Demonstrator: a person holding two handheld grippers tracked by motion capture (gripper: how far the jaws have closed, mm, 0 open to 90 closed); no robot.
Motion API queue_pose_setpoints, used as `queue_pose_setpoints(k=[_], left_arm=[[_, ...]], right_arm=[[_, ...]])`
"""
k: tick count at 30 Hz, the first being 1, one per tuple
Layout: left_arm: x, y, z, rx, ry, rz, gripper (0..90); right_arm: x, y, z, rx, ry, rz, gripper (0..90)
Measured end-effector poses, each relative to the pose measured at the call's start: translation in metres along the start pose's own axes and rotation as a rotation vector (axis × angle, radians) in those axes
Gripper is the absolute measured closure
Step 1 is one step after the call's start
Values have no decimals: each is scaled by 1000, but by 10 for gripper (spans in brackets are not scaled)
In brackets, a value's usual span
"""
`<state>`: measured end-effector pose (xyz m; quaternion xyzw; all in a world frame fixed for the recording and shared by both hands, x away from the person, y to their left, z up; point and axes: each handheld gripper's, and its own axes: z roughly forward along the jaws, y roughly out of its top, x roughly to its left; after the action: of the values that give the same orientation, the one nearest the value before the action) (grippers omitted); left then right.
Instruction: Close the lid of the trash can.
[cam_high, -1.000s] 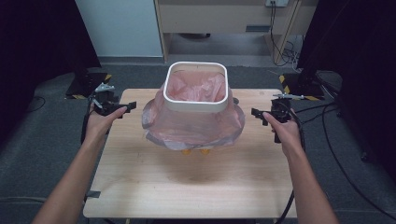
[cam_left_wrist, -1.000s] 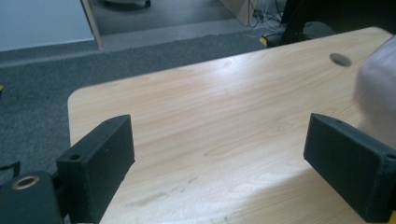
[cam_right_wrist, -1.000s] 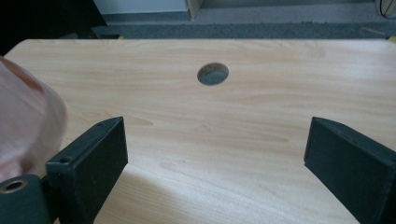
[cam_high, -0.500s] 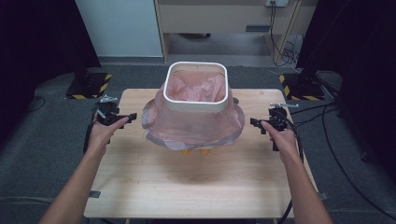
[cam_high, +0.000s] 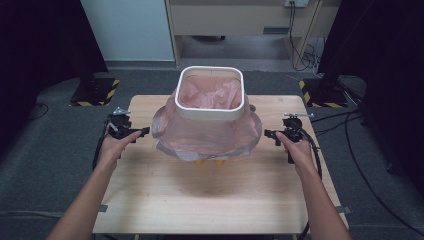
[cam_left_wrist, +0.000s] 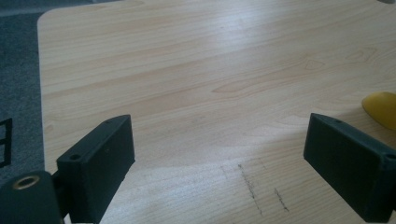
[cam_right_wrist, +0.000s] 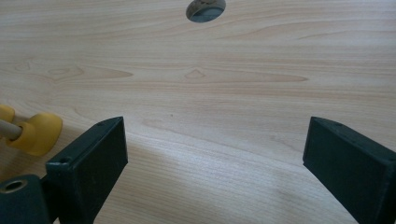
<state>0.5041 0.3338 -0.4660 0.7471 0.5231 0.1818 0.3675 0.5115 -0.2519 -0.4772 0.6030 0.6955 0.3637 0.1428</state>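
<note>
A pale wooden table (cam_high: 215, 200) with rounded corners is set on dark grey carpet (cam_high: 45, 170). Beyond it a light-blue panel (cam_high: 127, 27) and a wooden cabinet (cam_high: 235, 17) are seen against the far side. Black stands on yellow-and-black striped bases (cam_high: 95, 91) are placed at both far corners — dark drapes (nearly black) are hung at left and right. Cables (cam_high: 360, 150) are trailed over the floor at the right.

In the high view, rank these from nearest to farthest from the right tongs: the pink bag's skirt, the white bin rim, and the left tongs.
From the right tongs:
1. Pink bag's skirt, just to their left, spread on the table.
2. White bin rim, farther left and up, at the middle.
3. Left tongs, across the table on the far side of the bag.
</note>
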Motion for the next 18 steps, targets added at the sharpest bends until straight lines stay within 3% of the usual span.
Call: queue_pose_setpoints(k=[12,18], left_arm=[[-4,-9,13,41,-21,4,76],[-4,-16,23,87,-30,-3,76]], right_arm=[[4,-5,14,38,5,1,67],[2,-10,21,64,0,11,68]])
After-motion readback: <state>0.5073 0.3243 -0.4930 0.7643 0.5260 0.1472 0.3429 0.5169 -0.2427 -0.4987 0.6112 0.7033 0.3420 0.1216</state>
